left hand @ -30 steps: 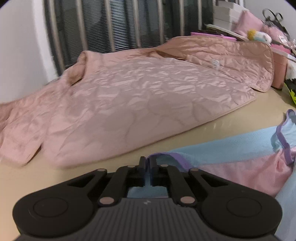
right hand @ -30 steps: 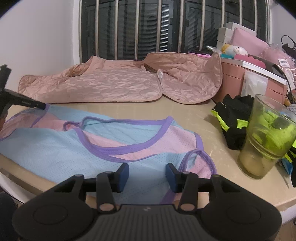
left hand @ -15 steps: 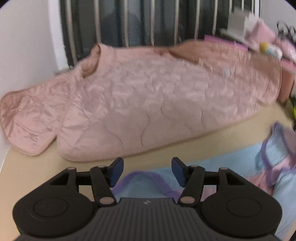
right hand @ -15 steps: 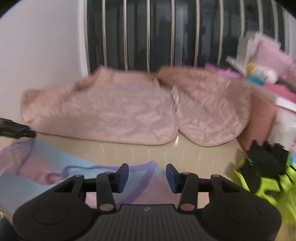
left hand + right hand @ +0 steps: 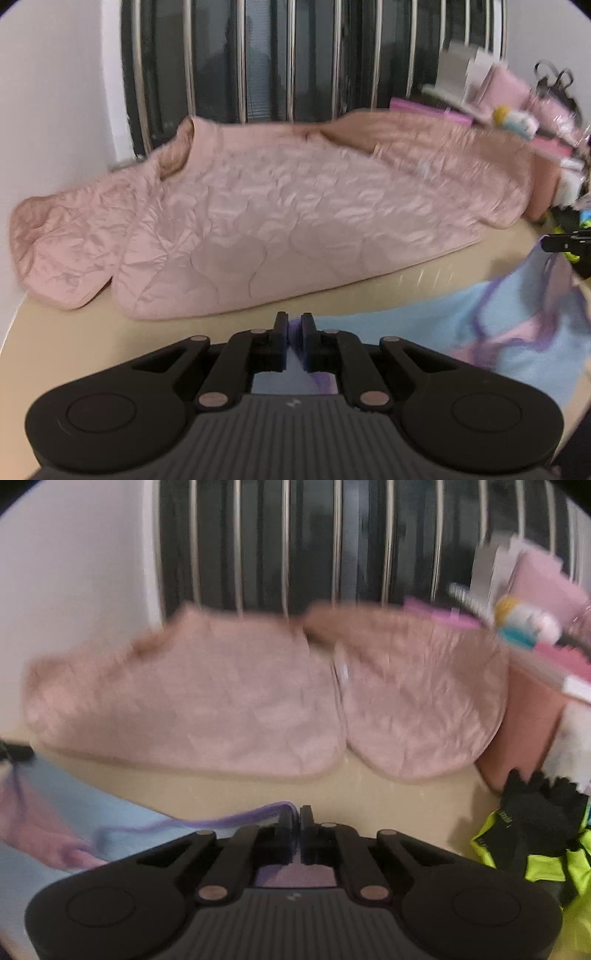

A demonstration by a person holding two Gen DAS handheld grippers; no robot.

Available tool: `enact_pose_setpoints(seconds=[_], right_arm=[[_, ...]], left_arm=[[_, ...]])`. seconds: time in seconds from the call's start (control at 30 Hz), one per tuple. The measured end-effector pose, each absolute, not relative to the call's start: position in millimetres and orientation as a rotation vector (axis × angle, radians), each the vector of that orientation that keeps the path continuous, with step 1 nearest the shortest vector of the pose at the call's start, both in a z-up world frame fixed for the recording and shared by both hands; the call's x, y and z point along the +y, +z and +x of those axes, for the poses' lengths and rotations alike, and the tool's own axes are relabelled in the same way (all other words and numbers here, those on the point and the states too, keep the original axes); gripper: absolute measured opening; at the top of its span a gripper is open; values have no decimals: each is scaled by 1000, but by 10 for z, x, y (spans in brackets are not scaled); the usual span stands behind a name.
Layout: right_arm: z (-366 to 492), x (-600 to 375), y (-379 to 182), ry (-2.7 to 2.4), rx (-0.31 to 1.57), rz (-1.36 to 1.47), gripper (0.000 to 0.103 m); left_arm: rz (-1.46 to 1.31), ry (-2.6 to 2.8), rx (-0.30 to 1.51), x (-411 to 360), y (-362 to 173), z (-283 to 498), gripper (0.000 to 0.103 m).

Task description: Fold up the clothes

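Note:
A light-blue and pink mesh top [image 5: 424, 325] with purple trim lies on the beige table [image 5: 74, 350], in front of a spread pink quilted jacket [image 5: 295, 221]. My left gripper [image 5: 294, 321] is closing, and its pads pinch the top's purple edge. In the right wrist view the top [image 5: 74, 812] stretches off to the left. My right gripper [image 5: 298, 814] is closing too, with a purple trim strip clamped between its pads. The right gripper's tip [image 5: 554, 242] holds up a raised fold of the top at the far right of the left wrist view.
The quilted jacket [image 5: 221, 701] fills the back of the table under a barred window [image 5: 295, 55]. Pink boxes [image 5: 524, 709] and black and neon-yellow gloves [image 5: 535, 830] crowd the right side. A white wall stands on the left.
Both grippers stood open half a second ago and now pinch the top's purple trim. The left view has risen. The right gripper moved from the top's near hem, and the green glass left its view.

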State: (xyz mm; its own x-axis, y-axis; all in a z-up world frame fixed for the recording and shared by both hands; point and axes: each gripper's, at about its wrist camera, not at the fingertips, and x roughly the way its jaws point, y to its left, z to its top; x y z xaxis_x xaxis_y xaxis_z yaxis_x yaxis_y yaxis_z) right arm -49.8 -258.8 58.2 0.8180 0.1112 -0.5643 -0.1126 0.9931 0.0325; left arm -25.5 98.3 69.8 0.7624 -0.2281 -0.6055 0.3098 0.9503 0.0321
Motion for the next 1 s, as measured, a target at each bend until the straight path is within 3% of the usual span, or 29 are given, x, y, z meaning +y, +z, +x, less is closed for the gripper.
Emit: enact_pose_setpoints(seconds=[0.17,0.27,0.33,0.4,0.43,0.5,0.63,0.67,0.73,0.8,0.83,0.87,1.0], right_arm=[[-1227,-2621,506,201,478,-9,4],[-1352,-2619,313,199,562,-41,5],[-1414,-2637,272,185,573,-43,6],[-1473,-2656,244,172,580,-42,27],[-1483,-2667,298,172,557,-25,33],[-1497,-2687,404,172,514,8,44],[-1307,-2656,464,158,531,52,43],[-1238,-2639,451,148,545,64,43],[-1102,-2603,421,133,575,86,43],[-1027,-2533,366,177,597,97,43],[-1006,-2486,344,205,602,99,43],[-990,-2430,316,227,610,89,43],[-999,-2123,278,307,623,40,43]], left_arm=[[70,-245,705,945,597,-899,7],[48,-220,771,907,446,-1092,11],[29,-181,749,966,474,-1121,39],[10,-142,726,1026,501,-1150,45],[0,-123,714,1064,518,-1159,53],[-23,-69,714,1218,540,-1086,58],[-162,46,789,1624,468,-843,56],[-225,47,801,1724,439,-801,53],[-329,25,807,1880,387,-723,33],[-391,17,786,1974,344,-642,28],[-410,24,773,2006,327,-598,16],[-420,32,773,2016,325,-555,10],[-603,4,674,2170,291,-581,7]])
